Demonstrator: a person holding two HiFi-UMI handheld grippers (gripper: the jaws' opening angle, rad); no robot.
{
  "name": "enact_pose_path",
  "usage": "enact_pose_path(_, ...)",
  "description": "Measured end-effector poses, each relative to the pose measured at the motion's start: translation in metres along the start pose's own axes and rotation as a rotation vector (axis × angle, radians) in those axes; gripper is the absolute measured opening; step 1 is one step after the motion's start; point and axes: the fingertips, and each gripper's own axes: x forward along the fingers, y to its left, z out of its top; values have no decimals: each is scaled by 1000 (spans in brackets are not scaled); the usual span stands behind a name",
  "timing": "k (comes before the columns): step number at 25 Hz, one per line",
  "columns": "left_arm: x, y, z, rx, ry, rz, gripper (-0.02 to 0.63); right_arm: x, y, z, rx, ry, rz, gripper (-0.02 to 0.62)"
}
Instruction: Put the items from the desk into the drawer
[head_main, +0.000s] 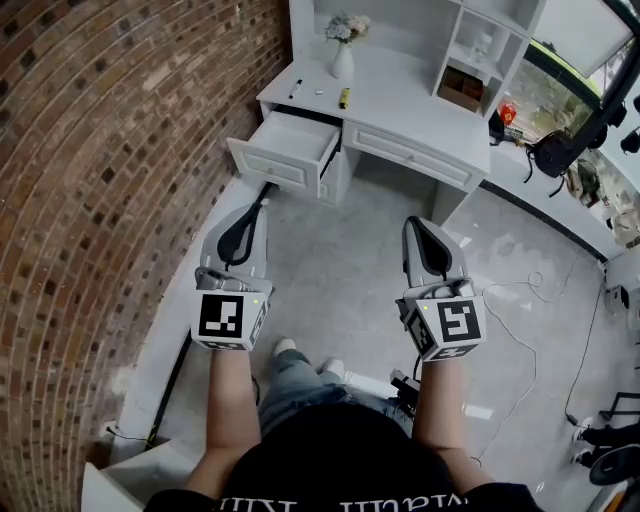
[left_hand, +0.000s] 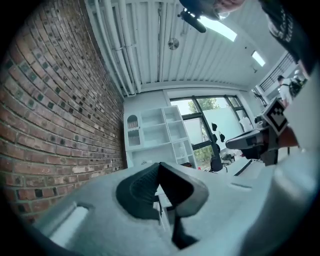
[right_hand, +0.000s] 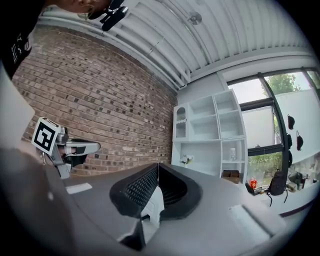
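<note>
The white desk (head_main: 400, 95) stands far ahead, its left drawer (head_main: 290, 148) pulled open and looking empty. On the desktop lie a black pen (head_main: 295, 88), a small white piece (head_main: 318, 93) and a yellow item (head_main: 344, 97), beside a vase of flowers (head_main: 343, 58). My left gripper (head_main: 250, 210) and right gripper (head_main: 421, 226) are held over the floor, well short of the desk. Both are shut with nothing between the jaws, as the left gripper (left_hand: 160, 169) and right gripper (right_hand: 157, 171) show in their own views.
A brick wall (head_main: 110, 180) runs along the left. The desk's hutch shelves (right_hand: 210, 130) hold a brown box (head_main: 461, 88). A red item (head_main: 507, 112) and a black bag (head_main: 550, 152) sit at the right. Cables (head_main: 520, 300) trail over the grey floor.
</note>
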Motion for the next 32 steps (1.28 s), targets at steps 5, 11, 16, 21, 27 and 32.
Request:
enact_pose_path(5, -7, 1, 0, -6, -2, 18, 2, 1, -1, -1, 16, -21, -1, 267)
enact_pose_path(11, -12, -3, -11, -28, 10, 17, 2, 2, -7, -9, 72, -29, 2, 310)
enact_pose_path(16, -2, 0, -14, -20, 15, 32, 2, 7, -11, -12, 60, -33, 13, 302)
enact_pose_path(21, 19, 3, -15, -8, 15, 27, 2, 22, -24, -13, 58, -28, 13, 284)
enact_pose_path(27, 49, 14, -28, -29, 26, 14, 2, 51, -36, -21, 63, -13, 17, 284)
enact_pose_path(32, 85, 36, -44, -46, 37, 13, 2, 93, -44, -28, 55, 6, 24, 284)
